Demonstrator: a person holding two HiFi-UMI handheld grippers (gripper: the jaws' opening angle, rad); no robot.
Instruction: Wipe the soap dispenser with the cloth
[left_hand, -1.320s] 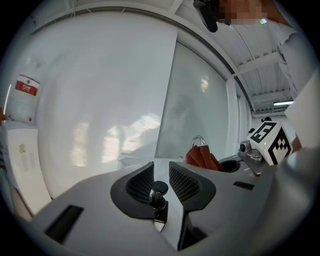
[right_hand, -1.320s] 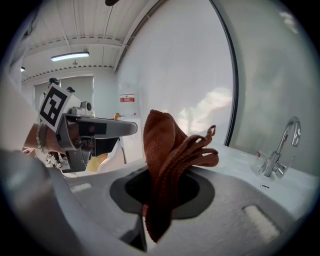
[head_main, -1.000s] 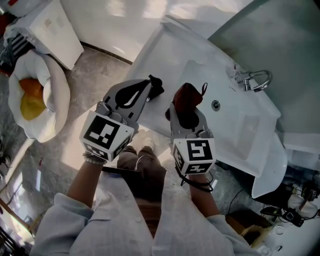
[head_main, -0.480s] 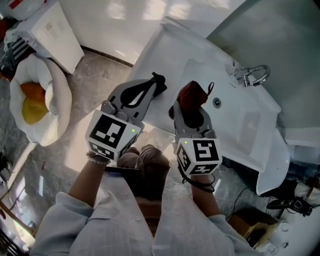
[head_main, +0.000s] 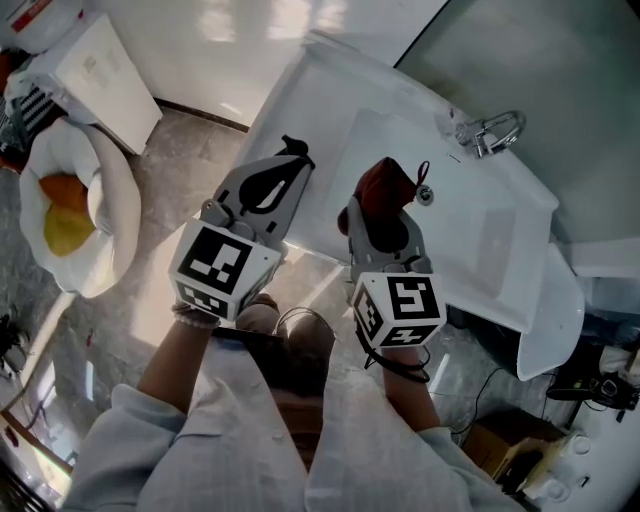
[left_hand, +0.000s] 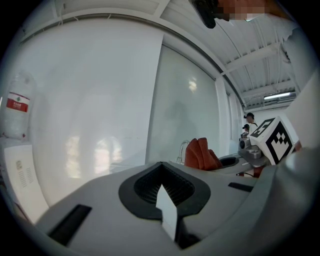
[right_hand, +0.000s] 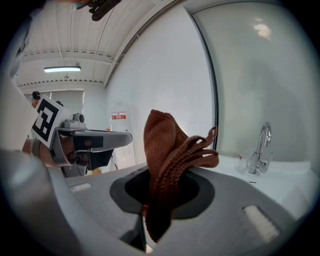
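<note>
A reddish-brown cloth (head_main: 385, 186) sticks up bunched from my right gripper (head_main: 385, 215), which is shut on it over the near edge of the white sink (head_main: 470, 235). The right gripper view shows the cloth (right_hand: 167, 155) pinched between the jaws of the right gripper (right_hand: 159, 200), folds fanning upward. My left gripper (head_main: 292, 150) hovers just to its left, shut with nothing in it. In the left gripper view its jaws (left_hand: 162, 182) meet, with the cloth (left_hand: 200, 154) beyond them. I cannot make out a soap dispenser in any view.
A chrome faucet (head_main: 488, 130) stands at the sink's far rim, with a drain hole (head_main: 426, 196) near the cloth. A white cushion with an orange and yellow item (head_main: 60, 205) and a white box (head_main: 95, 70) sit on the floor at left. Cables and clutter (head_main: 590, 390) lie lower right.
Both grippers have moved a little forward and up over the sink's near edge. The cloth stays clamped in the right gripper and the left stays shut.
</note>
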